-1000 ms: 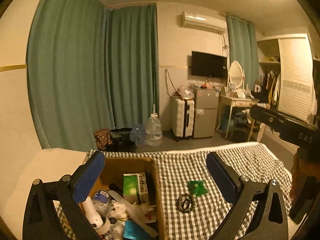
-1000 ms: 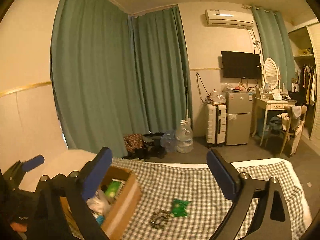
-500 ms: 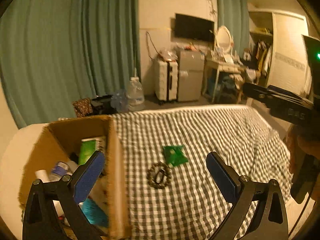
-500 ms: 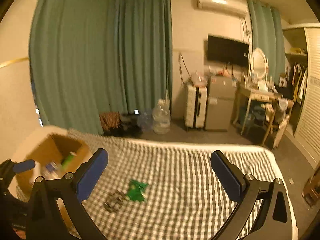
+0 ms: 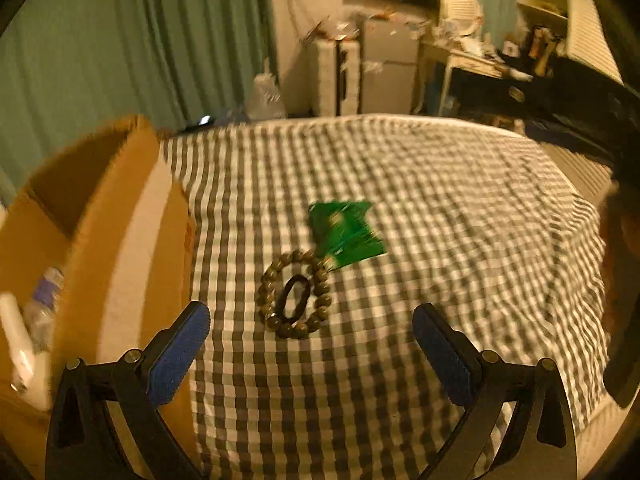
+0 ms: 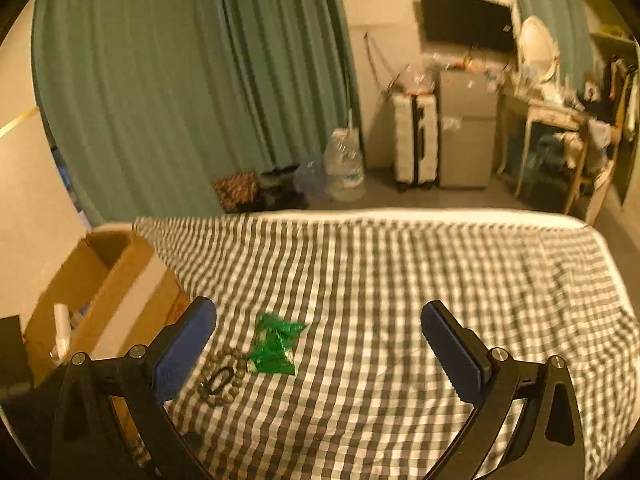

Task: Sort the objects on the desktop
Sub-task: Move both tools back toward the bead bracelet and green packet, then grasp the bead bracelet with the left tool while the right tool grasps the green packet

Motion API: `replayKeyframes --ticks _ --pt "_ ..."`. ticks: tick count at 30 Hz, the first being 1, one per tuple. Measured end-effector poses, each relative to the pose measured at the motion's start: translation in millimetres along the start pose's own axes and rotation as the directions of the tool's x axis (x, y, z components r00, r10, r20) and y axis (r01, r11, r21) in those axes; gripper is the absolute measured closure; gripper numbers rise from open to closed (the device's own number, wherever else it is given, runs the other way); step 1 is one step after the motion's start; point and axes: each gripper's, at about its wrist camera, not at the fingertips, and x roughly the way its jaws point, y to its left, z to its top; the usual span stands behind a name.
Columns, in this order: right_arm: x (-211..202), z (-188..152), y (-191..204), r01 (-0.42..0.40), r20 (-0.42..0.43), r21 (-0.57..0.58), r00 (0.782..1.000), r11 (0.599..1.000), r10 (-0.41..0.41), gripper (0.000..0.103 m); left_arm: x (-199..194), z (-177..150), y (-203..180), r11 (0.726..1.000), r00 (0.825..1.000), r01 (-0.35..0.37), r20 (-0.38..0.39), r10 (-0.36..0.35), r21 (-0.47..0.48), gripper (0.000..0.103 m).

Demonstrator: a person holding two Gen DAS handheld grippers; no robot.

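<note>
Both my grippers hang over the checked bedspread, spread wide and holding nothing.

From my left gripper (image 5: pixel 310 342), one bead bracelet (image 5: pixel 295 295) lies just ahead, between the fingers' lines, with one black hair tie (image 5: pixel 293 297) inside its ring; one green packet (image 5: pixel 345 233) touches the bracelet's far edge. One cardboard box (image 5: pixel 120 216) stands to the left, its wall just beside my left finger, with a white tube and a bottle showing inside. From my right gripper (image 6: pixel 318 346), the same bracelet (image 6: pixel 222 376) sits beside the left fingertip, the packet (image 6: pixel 275 345) just right of it, the box (image 6: pixel 116 280) further left. Neither gripper touches anything on the bedspread (image 6: pixel 400 280).
</note>
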Motion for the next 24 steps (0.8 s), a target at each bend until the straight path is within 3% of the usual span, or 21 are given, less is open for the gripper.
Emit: replayKeyframes --ticks 9,17,18,19,21,23,24 --pt "83 -20 21 -0.051 -0.147 -0.084 0.988 0.995 0.038 0.001 53 -1 2 0.997 0.995 -0.077 -0.058 0.078 0.007 0.000" --pt "143 -48 23 -0.081 -0.240 -0.077 0.969 0.994 0.060 0.002 94 -5 6 0.998 0.992 -0.058 -0.114 0.057 -0.011 0.000" --pt "148 -52 26 -0.087 -0.252 -0.090 0.966 0.992 0.062 0.008 98 -6 8 0.999 0.991 -0.049 -0.122 0.046 -0.022 0.000" --pt "152 -55 28 -0.083 -0.264 -0.105 0.963 0.991 0.053 0.021 103 -7 13 0.998 0.991 -0.023 -0.134 0.015 -0.055 0.000" --pt "155 -58 31 -0.080 -0.262 -0.119 0.964 0.990 0.047 0.032 106 -8 21 0.995 0.990 0.012 -0.141 -0.026 -0.098 0.000" --pt "154 -58 33 -0.110 -0.255 -0.109 0.964 0.988 0.079 0.064 107 -9 24 0.993 0.989 0.029 -0.142 -0.046 -0.114 0.002" --pt "152 -57 33 -0.123 -0.253 -0.104 0.963 0.987 0.093 0.071 107 -10 24 0.993 0.989 0.032 -0.142 -0.047 -0.111 0.004"
